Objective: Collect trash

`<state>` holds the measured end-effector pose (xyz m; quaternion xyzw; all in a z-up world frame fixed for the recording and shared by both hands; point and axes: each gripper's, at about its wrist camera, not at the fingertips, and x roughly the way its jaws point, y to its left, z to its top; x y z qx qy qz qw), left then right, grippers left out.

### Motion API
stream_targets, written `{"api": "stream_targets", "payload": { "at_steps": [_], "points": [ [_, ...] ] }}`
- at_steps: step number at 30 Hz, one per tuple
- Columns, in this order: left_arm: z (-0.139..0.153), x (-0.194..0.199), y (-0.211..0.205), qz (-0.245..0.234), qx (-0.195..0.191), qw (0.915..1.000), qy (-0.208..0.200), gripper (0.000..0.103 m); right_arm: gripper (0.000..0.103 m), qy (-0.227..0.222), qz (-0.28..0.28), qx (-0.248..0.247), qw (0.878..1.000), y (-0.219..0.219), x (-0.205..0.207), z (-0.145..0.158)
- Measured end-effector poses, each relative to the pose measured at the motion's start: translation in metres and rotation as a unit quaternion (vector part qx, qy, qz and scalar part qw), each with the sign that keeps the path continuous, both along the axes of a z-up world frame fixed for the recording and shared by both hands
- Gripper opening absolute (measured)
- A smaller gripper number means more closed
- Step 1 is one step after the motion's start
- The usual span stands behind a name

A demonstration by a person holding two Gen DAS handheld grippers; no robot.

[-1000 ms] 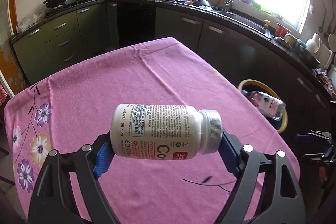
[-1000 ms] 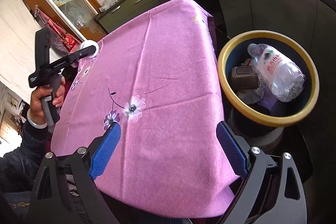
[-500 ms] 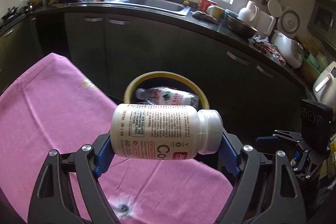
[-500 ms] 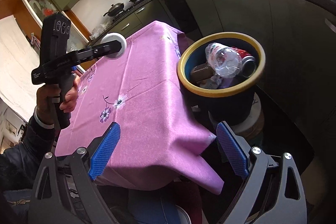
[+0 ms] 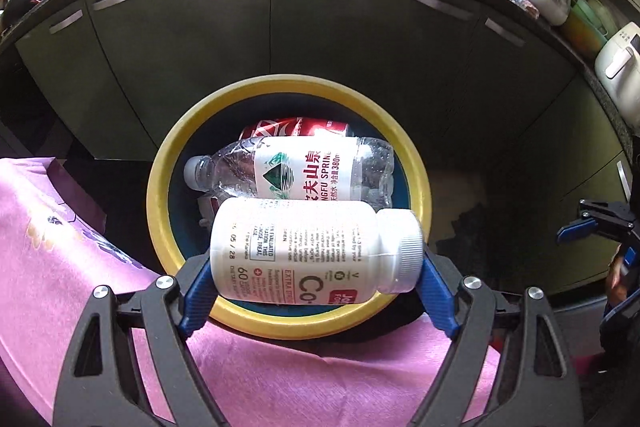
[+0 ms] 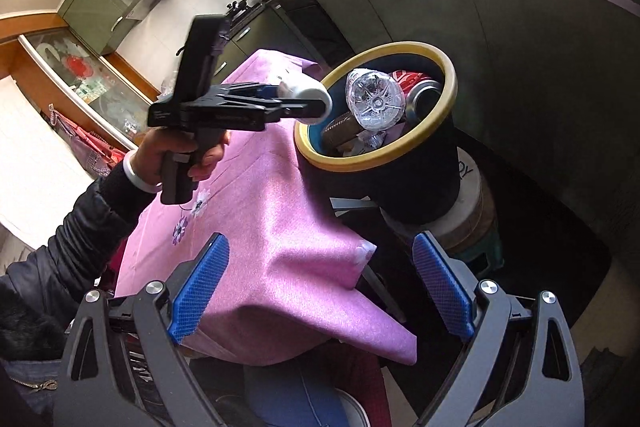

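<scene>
On the left lies the tabletop (image 5: 60, 267) under its pink flowered cloth, bare as far as I can see. My left gripper (image 5: 316, 267) is pinching a white pill bottle (image 5: 304, 251) sideways, one blue pad on its base and the other on its cap, and holding it over the near rim of the yellow-rimmed bin (image 5: 160, 163). The bin stands just off the tabletop's end and already holds a clear water bottle (image 5: 296, 171) and a red can (image 5: 296, 127). I judge this to be the drop-off step: the bottle is carried and only its release is left. The next move calls for nudging it a little further past the rim, then spreading the jaws so it falls inside, not onto the lip. Further right, my right gripper (image 6: 320, 291) waits spread and empty over the tabletop corner.
</scene>
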<state>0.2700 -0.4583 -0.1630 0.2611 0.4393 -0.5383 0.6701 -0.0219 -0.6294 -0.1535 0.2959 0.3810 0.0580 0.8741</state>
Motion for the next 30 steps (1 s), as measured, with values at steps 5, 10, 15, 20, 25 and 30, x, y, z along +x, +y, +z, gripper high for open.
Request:
{"api": "stream_targets", "payload": {
  "at_steps": [5, 10, 15, 20, 25, 30],
  "points": [
    [-0.012, 0.005, -0.009, -0.018, 0.035, 0.9992, 0.001, 0.083, 0.092, 0.0, 0.004, -0.001, 1.0, 0.002, 0.002, 0.001],
    [-0.009, 0.006, -0.002, 0.002, 0.046, 0.9989, -0.012, 0.087, 0.092, -0.012, 0.008, -0.003, 1.0, 0.01, -0.001, 0.007],
    [0.036, -0.012, 0.042, 0.037, -0.014, 0.9988, -0.03, 0.087, 0.092, -0.024, 0.015, -0.006, 1.0, 0.018, -0.009, 0.013],
    [0.085, -0.053, 0.123, 0.11, -0.085, 0.9883, -0.063, 0.091, 0.094, -0.033, 0.021, -0.023, 0.999, 0.028, -0.012, 0.022],
    [0.12, -0.108, 0.208, 0.204, -0.136, 0.9624, -0.117, 0.096, 0.095, -0.042, 0.021, -0.057, 0.997, 0.045, -0.013, 0.033],
    [0.136, -0.156, 0.294, 0.309, -0.15, 0.9294, -0.134, 0.096, 0.096, -0.058, 0.035, -0.071, 0.995, 0.066, -0.014, 0.046]
  ]
}}
